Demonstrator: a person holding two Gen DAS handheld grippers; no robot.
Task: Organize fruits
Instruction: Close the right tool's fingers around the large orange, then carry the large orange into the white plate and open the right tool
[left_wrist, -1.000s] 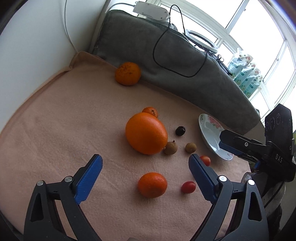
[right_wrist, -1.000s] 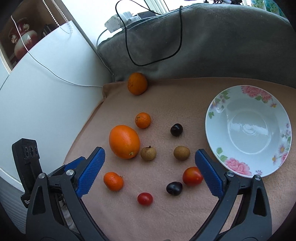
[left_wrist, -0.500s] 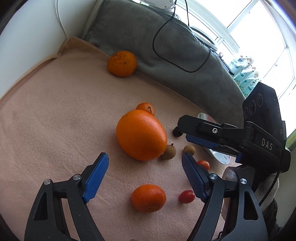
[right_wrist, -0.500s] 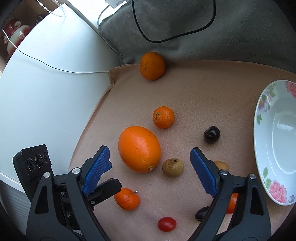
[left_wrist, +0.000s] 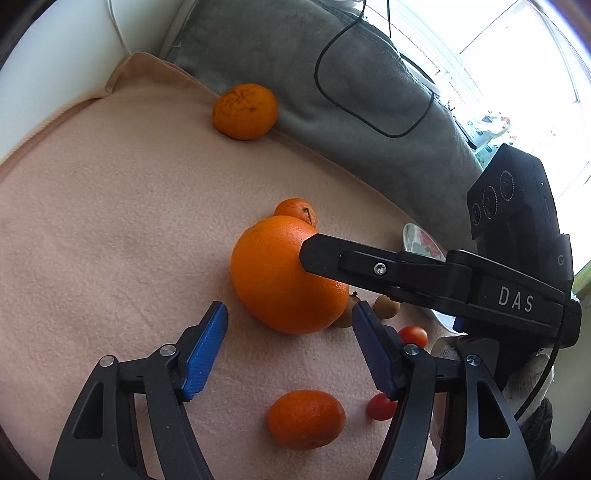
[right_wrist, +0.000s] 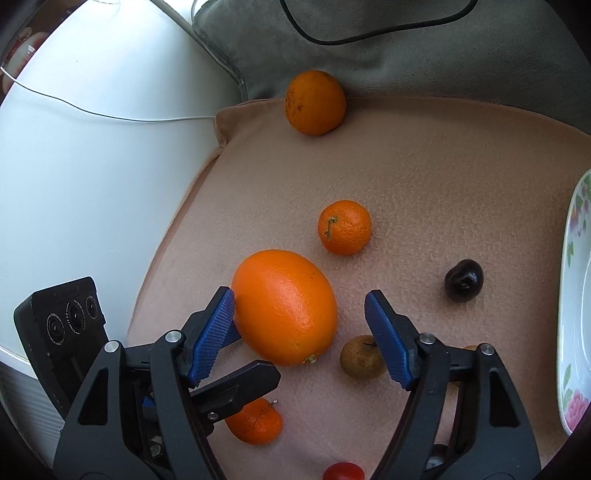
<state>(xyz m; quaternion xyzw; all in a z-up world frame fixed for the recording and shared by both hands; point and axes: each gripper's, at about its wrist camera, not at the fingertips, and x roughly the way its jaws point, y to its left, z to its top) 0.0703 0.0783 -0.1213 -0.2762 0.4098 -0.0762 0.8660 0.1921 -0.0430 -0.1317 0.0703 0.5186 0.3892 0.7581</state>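
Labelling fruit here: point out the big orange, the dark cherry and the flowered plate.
big orange (right_wrist: 284, 306), right wrist view, middle of its peel.
dark cherry (right_wrist: 464, 280), right wrist view, centre of its glossy skin.
flowered plate (right_wrist: 570, 236), right wrist view, left rim.

**Fruit scattered on the peach blanket, a flowered plate off to the side**

A large smooth orange (right_wrist: 284, 306) lies on its side between the fingers of the right gripper (right_wrist: 299, 325), whose jaws are closing; its left pad sits against the peel, the right pad stands apart. Beyond the fingertips rests a small stemmed mandarin (right_wrist: 344, 227), and farther off a speckled orange (right_wrist: 315, 102) against the grey cushion. A brown longan (right_wrist: 362, 356) lies beside the right finger, a dark cherry (right_wrist: 464, 280) farther right, the plate (right_wrist: 570, 295) at the edge. Another mandarin (right_wrist: 255, 424) and a cherry tomato (right_wrist: 343, 472) lie under the gripper.
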